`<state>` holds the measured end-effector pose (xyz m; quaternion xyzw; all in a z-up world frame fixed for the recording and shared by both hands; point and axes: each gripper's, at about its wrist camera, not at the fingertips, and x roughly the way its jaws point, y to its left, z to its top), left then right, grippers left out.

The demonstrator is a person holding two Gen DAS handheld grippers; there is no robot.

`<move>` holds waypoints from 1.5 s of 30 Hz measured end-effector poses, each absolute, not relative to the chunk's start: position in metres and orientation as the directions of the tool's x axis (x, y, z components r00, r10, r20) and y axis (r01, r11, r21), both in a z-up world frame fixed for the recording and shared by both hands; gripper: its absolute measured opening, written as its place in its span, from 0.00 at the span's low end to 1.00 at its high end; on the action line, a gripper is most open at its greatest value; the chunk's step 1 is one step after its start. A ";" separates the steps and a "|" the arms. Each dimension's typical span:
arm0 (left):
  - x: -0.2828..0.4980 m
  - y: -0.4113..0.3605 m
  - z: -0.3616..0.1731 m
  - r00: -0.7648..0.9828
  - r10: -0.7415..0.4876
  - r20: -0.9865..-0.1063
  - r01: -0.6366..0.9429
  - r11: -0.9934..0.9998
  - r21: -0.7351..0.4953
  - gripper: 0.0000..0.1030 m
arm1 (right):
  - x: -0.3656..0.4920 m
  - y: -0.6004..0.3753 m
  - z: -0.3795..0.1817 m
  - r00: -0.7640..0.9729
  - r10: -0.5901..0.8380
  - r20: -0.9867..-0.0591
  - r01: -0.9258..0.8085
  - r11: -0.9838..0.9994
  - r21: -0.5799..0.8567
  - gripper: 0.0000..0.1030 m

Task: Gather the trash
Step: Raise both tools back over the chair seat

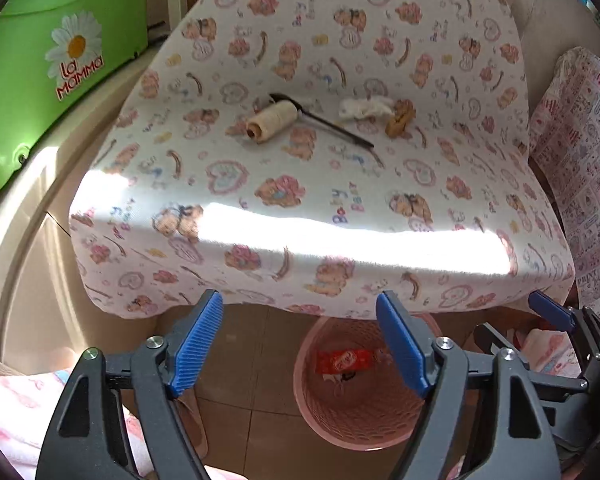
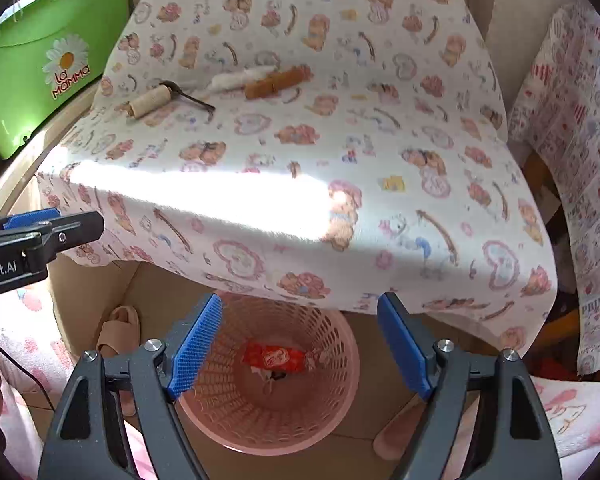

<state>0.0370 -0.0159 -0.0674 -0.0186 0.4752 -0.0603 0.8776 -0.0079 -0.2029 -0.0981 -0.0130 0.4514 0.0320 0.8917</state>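
both tongs gape, holding nothing: right gripper (image 2: 300, 344) hangs over the pink bin (image 2: 340, 360), left gripper (image 1: 300, 344) just beside it. a red wrapper (image 2: 272, 356) already lies in the bin. remaining trash sits far back on the cloth (image 2: 380, 160): a spool (image 1: 270, 124) on a black spoon (image 1: 332, 126), a white wad (image 1: 364, 108), a brown scrap (image 1: 400, 118). best reach for the wad first, pinching low without snagging cloth. beyond, a green tub (image 1: 52, 60) to the left.
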 end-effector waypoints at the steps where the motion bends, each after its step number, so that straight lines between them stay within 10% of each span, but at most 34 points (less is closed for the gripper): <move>1: 0.036 -0.013 -0.063 0.553 -0.128 -0.823 0.086 0.992 -0.096 0.80 | -0.009 -0.203 -0.091 0.605 0.051 -0.795 -0.077 0.997 0.005 0.82; 22: 0.080 0.020 -0.035 0.611 -0.158 -0.776 0.213 0.977 -0.031 0.85 | 0.019 -0.223 -0.019 0.782 0.021 -0.623 -0.103 0.990 -0.095 0.82; 29: 0.124 0.026 -0.045 0.607 -0.119 -0.786 0.205 0.979 0.010 0.43 | 0.046 -0.229 -0.003 0.832 -0.030 -0.554 -0.112 0.969 -0.221 0.82; 45: 0.178 0.015 -0.071 0.589 -0.197 -0.784 0.252 0.966 -0.054 0.42 | 0.099 -0.231 -0.031 0.753 -0.022 -0.657 -0.074 0.990 -0.118 0.82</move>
